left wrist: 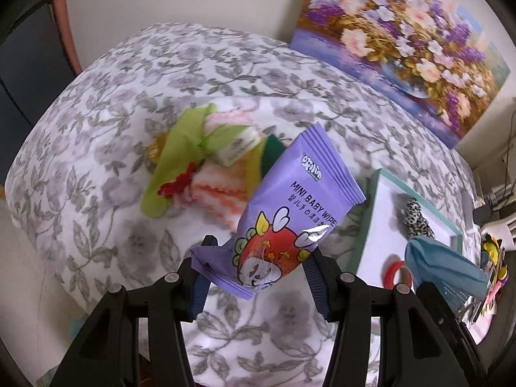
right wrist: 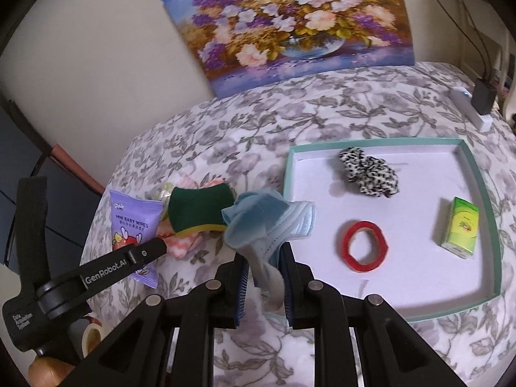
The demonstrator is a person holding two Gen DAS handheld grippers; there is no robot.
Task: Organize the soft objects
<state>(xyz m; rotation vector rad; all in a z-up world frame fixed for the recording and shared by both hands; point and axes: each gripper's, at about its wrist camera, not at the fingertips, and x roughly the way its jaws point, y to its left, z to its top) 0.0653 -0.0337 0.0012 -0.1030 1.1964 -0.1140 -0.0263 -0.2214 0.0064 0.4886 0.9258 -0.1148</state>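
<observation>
My left gripper (left wrist: pixel 254 267) is shut on a purple pack of mini baby wipes (left wrist: pixel 283 213), lifted above the flowered bedspread (left wrist: pixel 129 96); the same wipes pack (right wrist: pixel 132 225) and left gripper (right wrist: pixel 142 253) show in the right wrist view. My right gripper (right wrist: pixel 264 277) is shut on a crumpled light blue face mask (right wrist: pixel 267 222), held near the left rim of the teal-edged white tray (right wrist: pixel 480 180). The mask (left wrist: pixel 441 261) also appears at the right of the left wrist view. A pile of soft things lies behind: a green cloth (left wrist: pixel 174 161), a pink-striped towel (left wrist: pixel 213 193) and a green-and-yellow sponge (right wrist: pixel 196 209).
Inside the tray lie a black-and-white scrunchie (right wrist: pixel 367 177), a red ring (right wrist: pixel 364 246) and a small green tissue pack (right wrist: pixel 459 225). A flower painting (right wrist: pixel 290 22) leans on the wall behind. A white power strip with a black plug (right wrist: pixel 474 106) sits at the far right.
</observation>
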